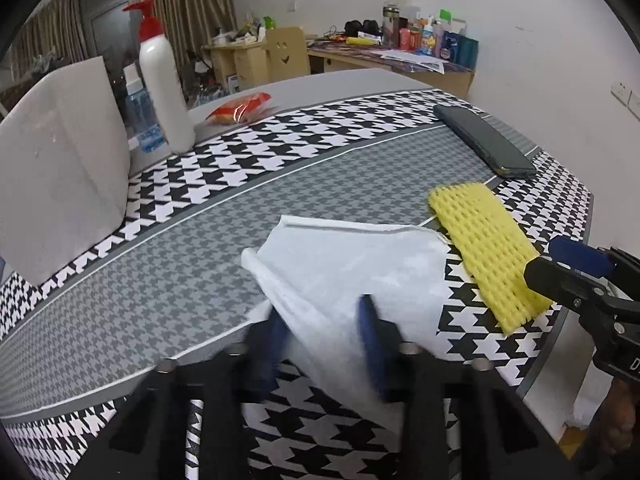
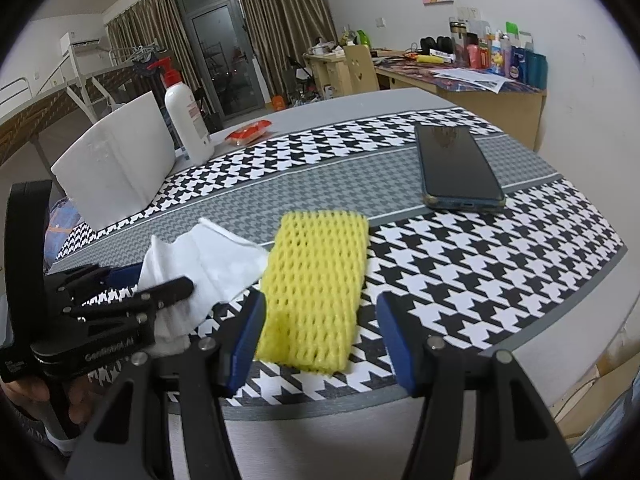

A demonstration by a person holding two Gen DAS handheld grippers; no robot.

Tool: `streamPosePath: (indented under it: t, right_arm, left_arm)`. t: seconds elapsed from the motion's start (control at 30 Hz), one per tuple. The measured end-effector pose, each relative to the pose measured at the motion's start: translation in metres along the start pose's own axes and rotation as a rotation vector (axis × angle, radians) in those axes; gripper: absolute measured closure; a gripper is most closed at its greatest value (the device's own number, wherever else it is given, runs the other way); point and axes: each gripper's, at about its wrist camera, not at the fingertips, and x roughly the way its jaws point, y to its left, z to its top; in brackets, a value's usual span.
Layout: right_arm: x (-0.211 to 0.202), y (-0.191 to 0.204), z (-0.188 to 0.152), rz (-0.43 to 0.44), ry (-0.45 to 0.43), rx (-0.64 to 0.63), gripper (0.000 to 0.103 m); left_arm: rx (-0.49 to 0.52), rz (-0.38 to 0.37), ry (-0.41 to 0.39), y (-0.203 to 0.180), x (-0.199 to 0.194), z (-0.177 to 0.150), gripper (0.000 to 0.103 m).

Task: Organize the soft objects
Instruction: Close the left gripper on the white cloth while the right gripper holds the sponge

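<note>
Judging from the near edge outward, how far along is the tidying?

Barely begun, I'd say. Both soft things lie loose on the houndstooth tablecloth, side by side and touching, neither stacked nor put away.

What are the grippers doing?

Nearest, the left gripper has its pads closed on the bunched near end of the white tissue, whose far end lies flat on the cloth. The right gripper stands open astride the near end of the yellow foam net: one pad is at its edge, the other clear of it, so nothing is held.

So what's left?

Gripping the net, then giving both a tidy place. Where that is, I cannot tell.

Do the views differ?

Yes. The right wrist view shows the left gripper from the side with tissue crumpled under its fingers, the smartphone face up, and the label on the pump bottle beyond the white foam block. The left wrist view shows the phone only as a dark slab, but reveals bottled water behind the block.
</note>
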Motion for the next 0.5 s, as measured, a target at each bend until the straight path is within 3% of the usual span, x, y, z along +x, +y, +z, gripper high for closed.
streamPosePath:
  t: [0.1, 0.17, 0.5]
  right_arm:
    - [-0.001, 0.001, 0.001, 0.003, -0.007, -0.004, 0.041]
    - [-0.002, 0.002, 0.001, 0.005, -0.009, -0.008, 0.041]
    - [0.006, 0.010, 0.002, -0.008, 0.010, -0.021, 0.041]
  left_arm:
    - [0.010, 0.008, -0.007, 0.000, 0.001, 0.000, 0.094]
    - [0.001, 0.006, -0.007, 0.002, 0.002, 0.000, 0.097]
    - [-0.051, 0.007, -0.063, 0.023, -0.020, -0.001, 0.098]
